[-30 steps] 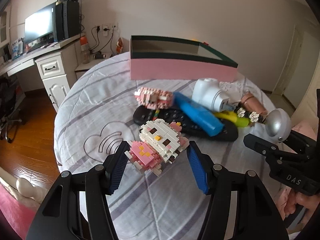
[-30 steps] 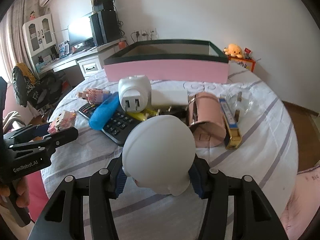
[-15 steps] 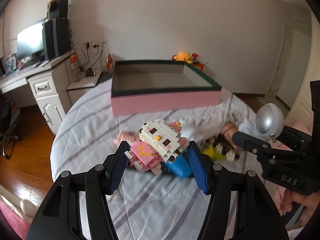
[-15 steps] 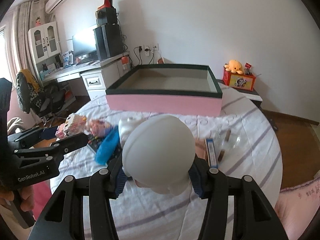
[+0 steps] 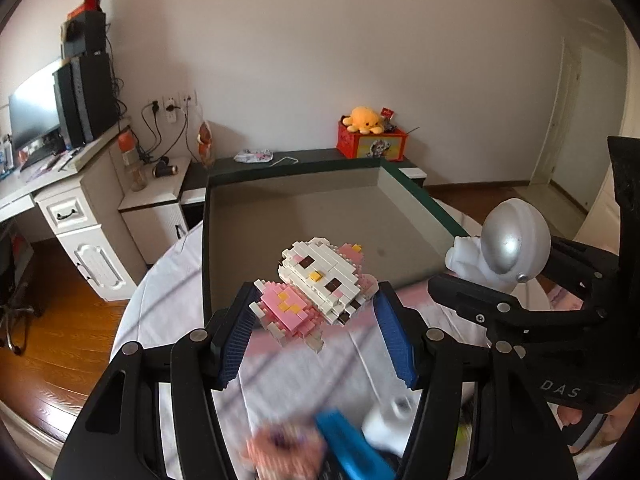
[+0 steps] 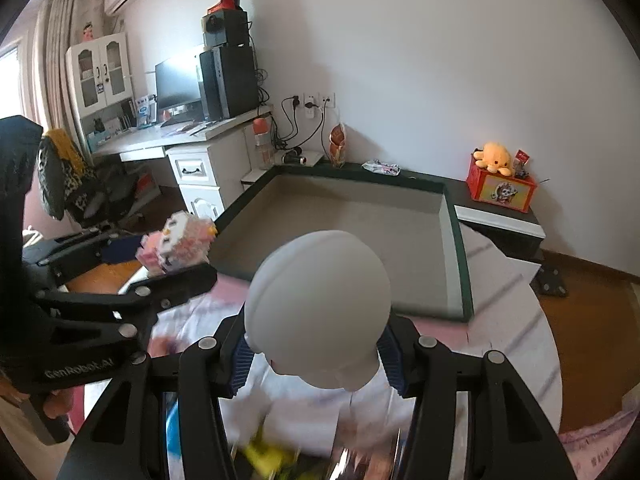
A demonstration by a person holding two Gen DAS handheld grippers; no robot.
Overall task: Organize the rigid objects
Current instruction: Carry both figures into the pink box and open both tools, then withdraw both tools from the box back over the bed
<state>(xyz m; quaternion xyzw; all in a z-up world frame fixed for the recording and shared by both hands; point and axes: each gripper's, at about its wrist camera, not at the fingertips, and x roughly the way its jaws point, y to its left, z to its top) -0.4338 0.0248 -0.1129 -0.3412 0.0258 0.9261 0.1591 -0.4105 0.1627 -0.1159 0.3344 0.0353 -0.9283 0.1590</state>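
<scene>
My left gripper is shut on a pink and white brick-built cat figure and holds it in the air at the near edge of the box. My right gripper is shut on a round white and grey dome lamp, also in the air in front of the box. The pink box with a dark green rim stands open and its grey floor is bare; it also shows in the right wrist view. Each gripper shows in the other's view: the right one, the left one.
Blurred items lie low on the striped tablecloth: a blue object, a white plug, something yellow. A white desk with a monitor stands at the left. A red box with an orange plush sits behind the box.
Both grippers rose and moved forward toward the box with their objects held. The box now looks closer and is seen from above; the table items dropped to the bottom of view.
</scene>
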